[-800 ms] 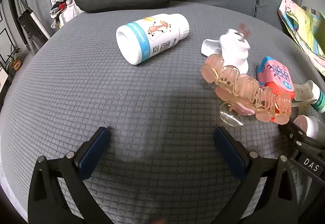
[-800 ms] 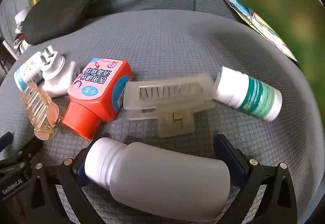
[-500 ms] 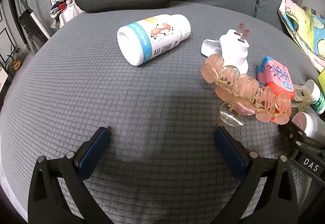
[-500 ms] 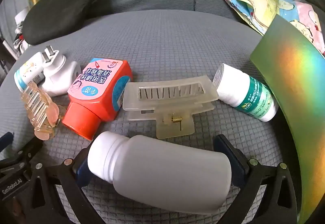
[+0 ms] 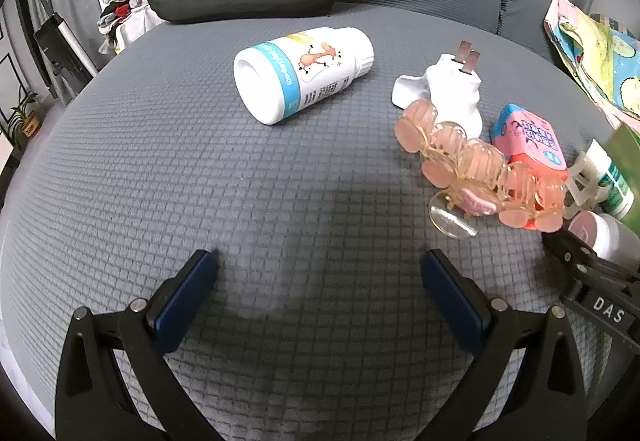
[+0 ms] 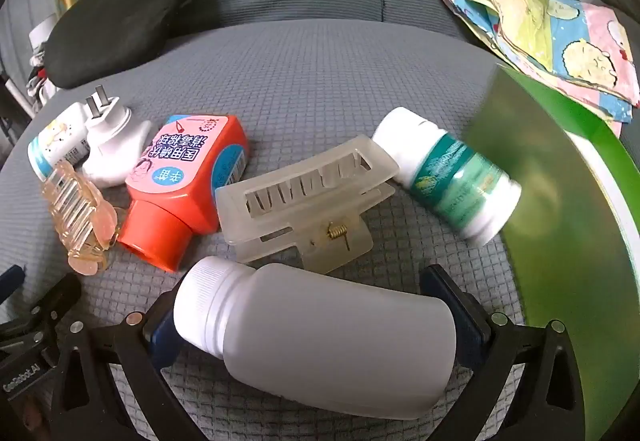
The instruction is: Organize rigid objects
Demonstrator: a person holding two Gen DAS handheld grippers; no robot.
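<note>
Bottles, clips and a plug all lie loose on the grey cushion (image 5: 200, 169), nothing sorted yet. Left wrist view: left gripper (image 5: 318, 277) spread wide over bare fabric, the cartoon-label bottle (image 5: 302, 75) well ahead. Right wrist view: right gripper (image 6: 316, 305) spread around the plain white bottle (image 6: 320, 337); can't tell if it's pinched. Green box (image 6: 568, 225) is at right.

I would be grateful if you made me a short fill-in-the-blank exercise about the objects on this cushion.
1. The plain white bottle lies between the fingers of the ____ gripper.
2. The cap of the orange bottle is coloured ____.
3. The left gripper holds ____.
4. The clear hair clip lies between the orange bottle and the bottle with the ____ label.

Missing words: right; orange; nothing; green
</note>
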